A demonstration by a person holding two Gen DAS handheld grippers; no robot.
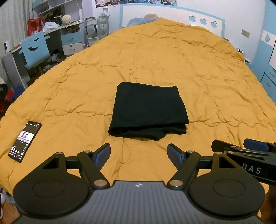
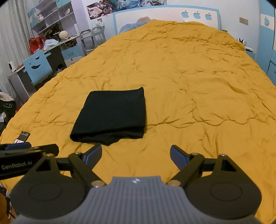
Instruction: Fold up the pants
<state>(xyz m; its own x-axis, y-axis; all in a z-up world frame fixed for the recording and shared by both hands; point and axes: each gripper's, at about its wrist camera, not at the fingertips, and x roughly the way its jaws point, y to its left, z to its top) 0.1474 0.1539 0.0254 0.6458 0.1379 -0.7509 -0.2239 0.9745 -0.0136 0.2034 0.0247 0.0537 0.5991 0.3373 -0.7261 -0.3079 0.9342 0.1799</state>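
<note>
The black pants (image 1: 148, 111) lie folded into a compact rectangle on the mustard-yellow bedspread (image 1: 155, 60); they also show in the right wrist view (image 2: 110, 115), left of centre. My left gripper (image 1: 138, 153) is open and empty, held just short of the pants' near edge. My right gripper (image 2: 135, 154) is open and empty, near the pants' near right corner. Each gripper appears at the edge of the other's view: the right one (image 1: 241, 146) and the left one (image 2: 34, 148).
A black phone (image 1: 25, 141) with a lit screen lies on the bedspread at the near left, also seen in the right wrist view (image 2: 22, 137). A desk, blue chair (image 1: 35, 50) and shelves stand left of the bed. The headboard (image 1: 172, 15) is at the far end.
</note>
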